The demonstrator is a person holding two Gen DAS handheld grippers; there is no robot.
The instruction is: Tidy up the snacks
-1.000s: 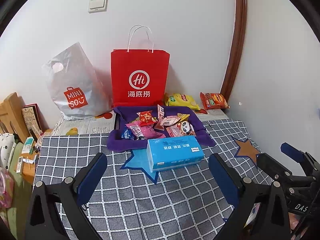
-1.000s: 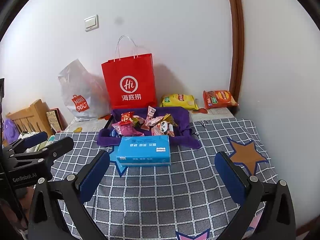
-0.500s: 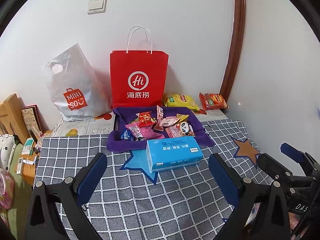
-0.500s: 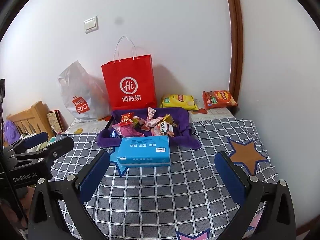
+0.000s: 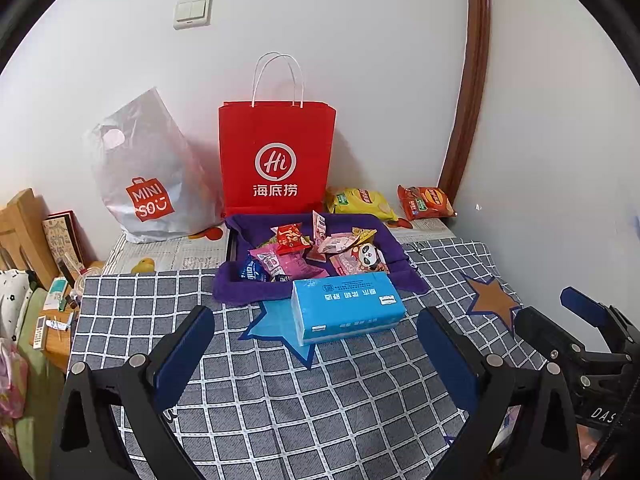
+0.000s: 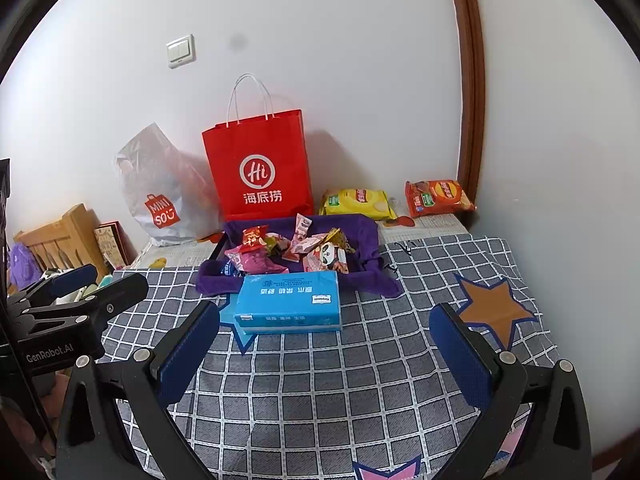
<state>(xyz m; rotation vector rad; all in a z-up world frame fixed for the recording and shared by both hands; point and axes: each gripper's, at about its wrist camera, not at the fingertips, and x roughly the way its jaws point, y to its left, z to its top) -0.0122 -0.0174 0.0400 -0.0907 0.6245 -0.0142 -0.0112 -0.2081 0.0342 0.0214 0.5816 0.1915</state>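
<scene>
The small snack packets [image 5: 316, 248] lie in a loose heap inside the purple tray [image 5: 240, 228], some leaning on each other. Just in front of the tray lies a blue tissue pack [image 5: 346, 306], touching its front edge. Behind the tray stands a red paper bag [image 5: 276, 160], and to the right of the tray, near the wall, lie a yellow chip bag [image 5: 360, 202] and an orange chip bag [image 5: 424, 202], well apart from the heap.

The left gripper [image 5: 316, 354] and the right gripper [image 6: 326, 354] both hover over the checked cloth [image 5: 320, 400] in front of the tray, fingers spread wide, holding nothing.

Whether the sorting is early or nearly finished, I cannot judge. For any pick, I think it is better to take one top packet by its sealed edge, coming from above so the tissue pack is not pushed.
</scene>
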